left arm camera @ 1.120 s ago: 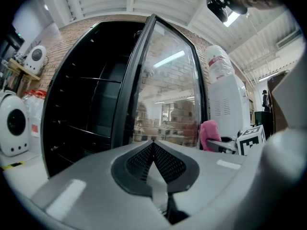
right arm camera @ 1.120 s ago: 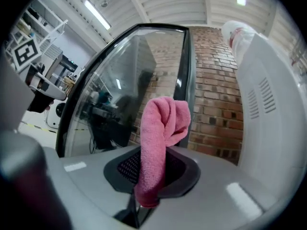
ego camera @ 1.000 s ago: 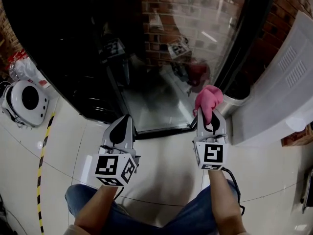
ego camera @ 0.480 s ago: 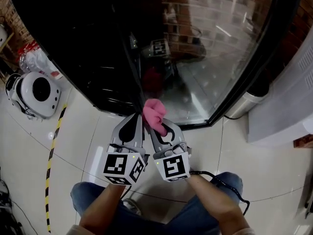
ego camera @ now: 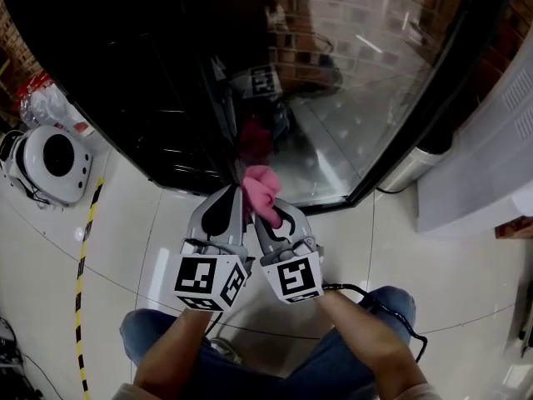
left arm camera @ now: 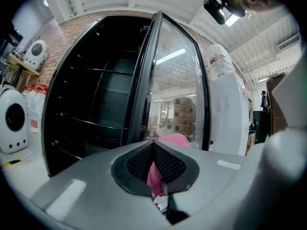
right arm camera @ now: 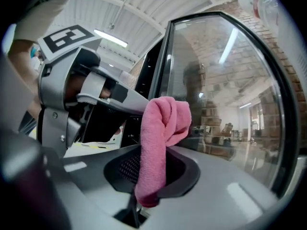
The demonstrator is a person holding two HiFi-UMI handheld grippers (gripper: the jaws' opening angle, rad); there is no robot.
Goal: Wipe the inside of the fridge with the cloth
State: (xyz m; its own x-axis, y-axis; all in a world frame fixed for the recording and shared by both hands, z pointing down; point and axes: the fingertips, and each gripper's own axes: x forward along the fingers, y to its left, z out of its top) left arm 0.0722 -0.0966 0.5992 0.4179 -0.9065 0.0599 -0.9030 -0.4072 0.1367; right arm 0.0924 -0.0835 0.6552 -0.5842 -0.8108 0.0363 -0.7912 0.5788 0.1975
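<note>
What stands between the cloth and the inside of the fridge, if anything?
The glass door is open, but its edge stands straight ahead of the cloth, held in the right gripper. The dark inside of the fridge lies open just left of that edge. The left gripper sits against the cloth on that side.

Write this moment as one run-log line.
right tool shut on cloth | left tool shut on cloth | fridge door open | wiping not started
</note>
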